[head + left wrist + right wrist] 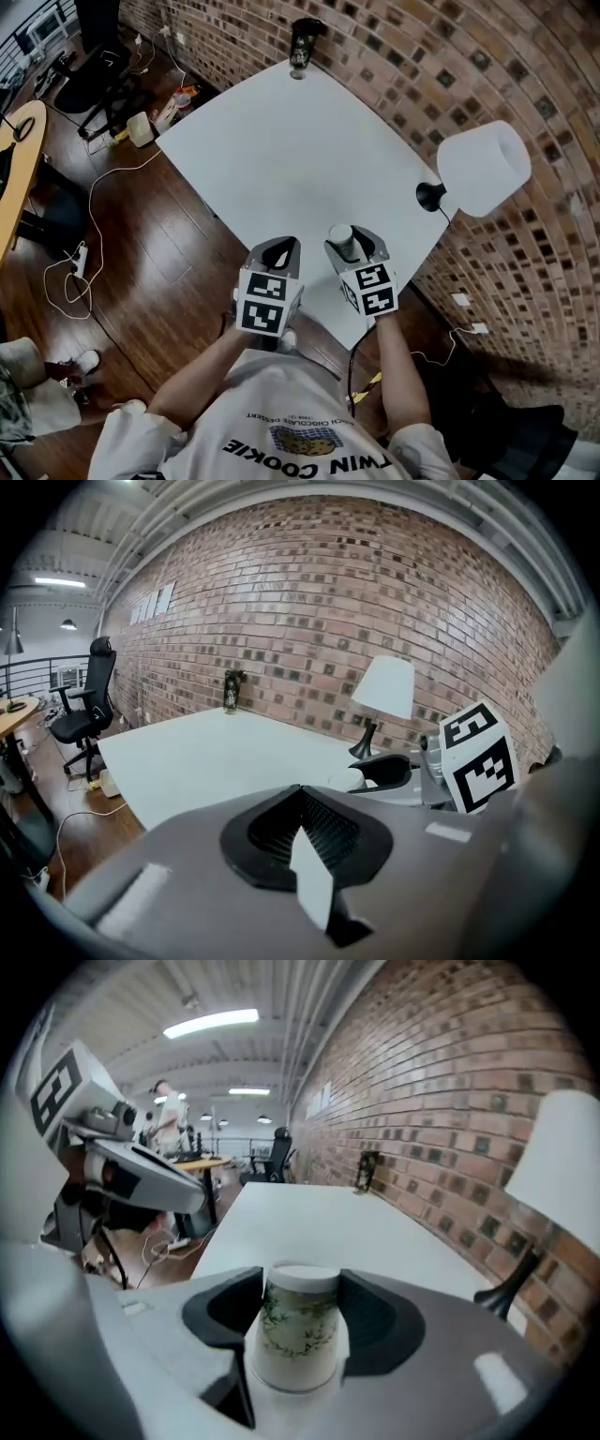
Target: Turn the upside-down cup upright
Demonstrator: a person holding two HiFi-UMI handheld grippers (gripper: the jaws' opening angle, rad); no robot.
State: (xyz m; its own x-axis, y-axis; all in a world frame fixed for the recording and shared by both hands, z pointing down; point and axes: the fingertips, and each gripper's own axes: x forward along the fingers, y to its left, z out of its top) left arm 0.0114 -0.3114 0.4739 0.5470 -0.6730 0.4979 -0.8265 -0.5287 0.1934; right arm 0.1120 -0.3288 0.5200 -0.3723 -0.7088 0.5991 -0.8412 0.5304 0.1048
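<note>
A white paper cup with a green leaf print (298, 1326) stands upside down, narrow base up and wide mouth down. My right gripper (300, 1321) is shut on it, one jaw on each side. In the head view the cup (340, 236) and right gripper (349, 246) are over the white table (281, 150) near its front edge. I cannot tell whether the cup touches the table. My left gripper (278, 255) hovers just left of it, shut and holding nothing (305, 832). From the left gripper view the cup (349, 778) shows in the right gripper's jaws.
A lamp with a white shade (478, 169) and black base stands at the table's right corner. A dark bottle (302, 47) sits at the far corner by the brick wall. An office chair (103, 66) and cables lie on the wooden floor to the left.
</note>
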